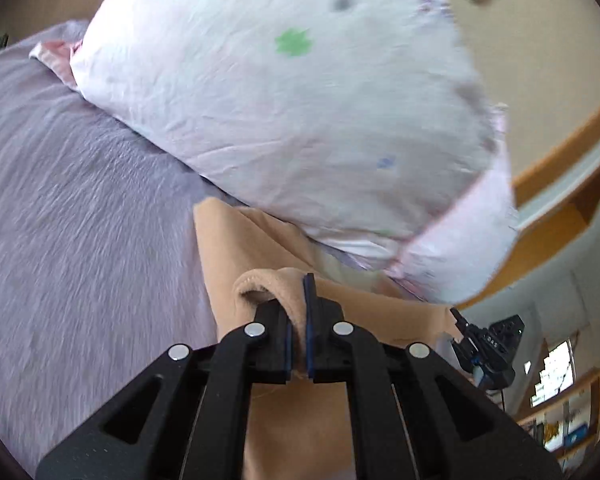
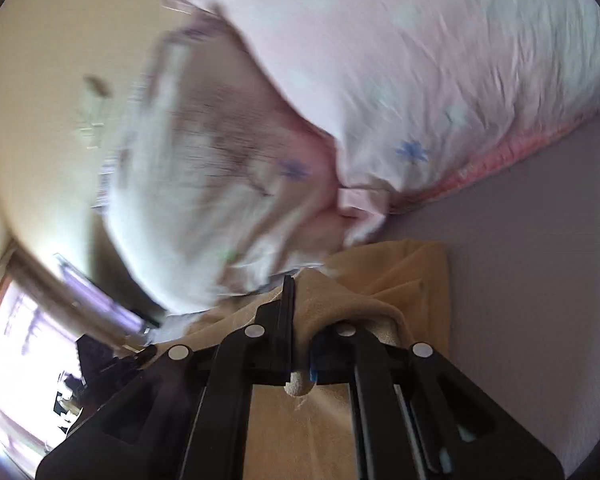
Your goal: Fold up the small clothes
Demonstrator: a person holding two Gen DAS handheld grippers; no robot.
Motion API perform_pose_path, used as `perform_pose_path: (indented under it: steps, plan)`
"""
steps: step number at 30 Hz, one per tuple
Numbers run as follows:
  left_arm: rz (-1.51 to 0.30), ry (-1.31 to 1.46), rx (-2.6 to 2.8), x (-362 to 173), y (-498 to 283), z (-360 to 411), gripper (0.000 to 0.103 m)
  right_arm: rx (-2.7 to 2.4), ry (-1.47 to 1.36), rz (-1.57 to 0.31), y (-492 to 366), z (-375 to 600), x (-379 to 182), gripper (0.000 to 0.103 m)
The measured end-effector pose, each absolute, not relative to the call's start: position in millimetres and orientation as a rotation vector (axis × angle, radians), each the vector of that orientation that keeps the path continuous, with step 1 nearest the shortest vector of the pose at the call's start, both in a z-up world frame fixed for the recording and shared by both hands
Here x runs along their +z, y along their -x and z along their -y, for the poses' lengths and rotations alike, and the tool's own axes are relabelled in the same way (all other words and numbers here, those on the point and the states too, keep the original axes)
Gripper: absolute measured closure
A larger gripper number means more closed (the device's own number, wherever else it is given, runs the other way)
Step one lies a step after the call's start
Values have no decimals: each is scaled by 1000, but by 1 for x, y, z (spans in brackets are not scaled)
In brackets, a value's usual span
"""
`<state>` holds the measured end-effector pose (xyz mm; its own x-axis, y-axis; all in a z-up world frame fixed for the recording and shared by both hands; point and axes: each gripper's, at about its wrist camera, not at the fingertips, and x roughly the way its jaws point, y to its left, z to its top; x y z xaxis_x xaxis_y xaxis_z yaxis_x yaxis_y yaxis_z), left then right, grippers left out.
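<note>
A tan fleece garment (image 1: 236, 240) lies on the lilac bed sheet (image 1: 80, 220) and runs under both grippers. My left gripper (image 1: 298, 300) is shut on a bunched fold of the tan garment, which sticks up between the pads. My right gripper (image 2: 300, 304) is shut on another edge of the same garment (image 2: 404, 276), with cloth draped over its right finger. The other gripper (image 1: 484, 348) shows at the right of the left wrist view, holding the garment's far edge. Both views are motion-blurred.
A large white pillow with small flower prints (image 1: 292, 100) lies just beyond the garment, also in the right wrist view (image 2: 440, 60). A wooden bed frame (image 1: 560, 152) and shelves (image 1: 560, 412) are at the right. A bright window (image 2: 16, 340) is at lower left.
</note>
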<state>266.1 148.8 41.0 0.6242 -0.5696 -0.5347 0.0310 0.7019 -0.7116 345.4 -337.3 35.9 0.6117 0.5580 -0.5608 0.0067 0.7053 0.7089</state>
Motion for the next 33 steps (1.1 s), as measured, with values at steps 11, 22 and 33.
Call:
perform_pose_path:
  steps: [11, 22, 33]
  plan:
    - [-731, 880, -273, 37, -284, -187, 33, 160, -998, -801, -357, 366, -3, 28]
    - [-975, 681, -419, 24, -230, -164, 33, 231, -757, -897, -304, 344, 4, 16]
    - [-1056, 710, -336, 7, -241, -120, 77, 304, -837, -643, -260, 382, 33, 9]
